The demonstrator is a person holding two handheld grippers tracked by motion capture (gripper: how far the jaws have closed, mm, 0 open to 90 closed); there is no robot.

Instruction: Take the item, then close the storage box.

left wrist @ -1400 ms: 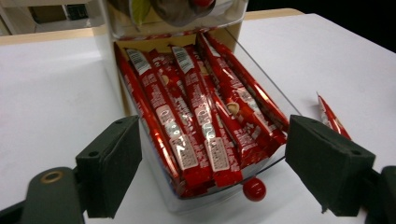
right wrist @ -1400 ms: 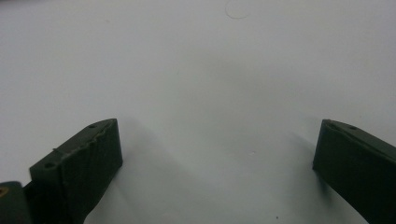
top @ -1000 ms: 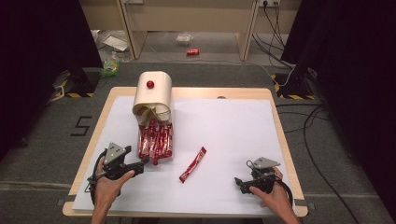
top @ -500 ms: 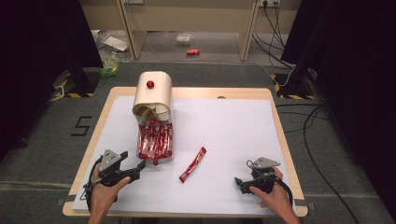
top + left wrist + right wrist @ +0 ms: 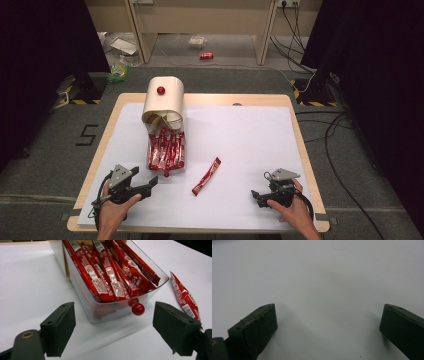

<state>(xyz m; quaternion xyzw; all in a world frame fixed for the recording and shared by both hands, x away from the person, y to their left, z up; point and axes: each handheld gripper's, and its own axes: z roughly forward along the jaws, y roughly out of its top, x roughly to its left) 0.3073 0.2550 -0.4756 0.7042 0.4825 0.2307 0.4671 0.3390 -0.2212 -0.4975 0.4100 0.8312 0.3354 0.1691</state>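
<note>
A: What is the step in hand judged to be, and how is it best done?

B: The clear drawer (image 5: pixel 117 307) is pulled out of the cream box (image 5: pixel 162 102) and is filled with red snack sticks (image 5: pixel 107 277). The left hand-held gripper (image 5: pixel 150 184) is aimed at the drawer's red knob (image 5: pixel 138 309), so a grip on that knob appears to be prepared, either to push the drawer shut or to draw it further out. The knob should be centred between the jaws before they are brought together, and the drawer should be moved straight along its own line so that the box is not dragged across the table (image 5: pixel 250 145).

A: How are the jaws set?

B: In the left gripper view they are spread wide, with the knob between them but nearer the right jaw and not touched. A small correction sideways would be needed. The right hand-held gripper (image 5: pixel 256 194) is also spread, with nothing but white table surface between its jaws.

A: And the hands?

B: The left hand (image 5: pixel 114 212) is held low at the near left edge, with its hand-held gripper pointed toward the drawer front. The right hand (image 5: pixel 295 212) is rested at the near right edge, well apart from the work.

A: Anything else to be minded?

B: 1 loose snack stick (image 5: pixel 206 176) lies on the table just beside the drawer; it should be kept clear of the jaws.
</note>
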